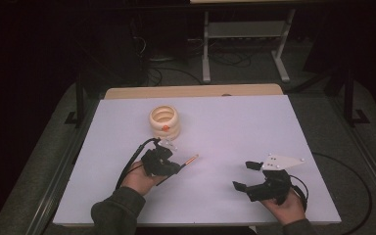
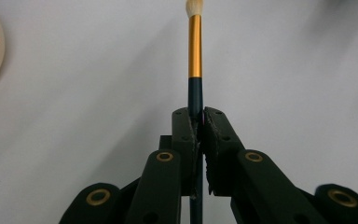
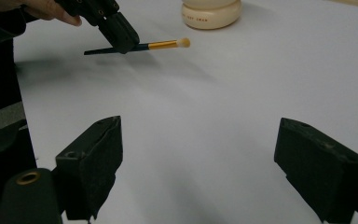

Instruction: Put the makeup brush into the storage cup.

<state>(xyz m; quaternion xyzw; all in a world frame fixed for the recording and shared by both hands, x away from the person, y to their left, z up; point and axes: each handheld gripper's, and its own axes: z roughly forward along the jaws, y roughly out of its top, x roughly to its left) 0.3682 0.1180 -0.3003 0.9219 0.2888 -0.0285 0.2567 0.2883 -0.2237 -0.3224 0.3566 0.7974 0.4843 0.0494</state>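
Note:
A small makeup brush [image 2: 195, 51] with a dark handle, a gold ferrule and a pale tip is held level above the white table. My left gripper [image 2: 200, 122] is shut on its dark handle; in the high view the left gripper [image 1: 175, 167] sits left of centre with the brush [image 1: 190, 159] pointing right. The right gripper view also shows the brush [image 3: 161, 45] and the left gripper [image 3: 120, 39] clamped on it. My right gripper [image 1: 245, 175] rests at the lower right, open, nothing between its jaws [image 3: 198, 163]. A cream ribbed container [image 1: 164, 122] stands behind the left gripper.
The white tabletop [image 1: 235, 127] has a wooden strip along its far edge. The cream container [image 3: 211, 13] carries small orange lettering. Beyond the table lie dark floor, cables and a white metal frame [image 1: 245, 44].

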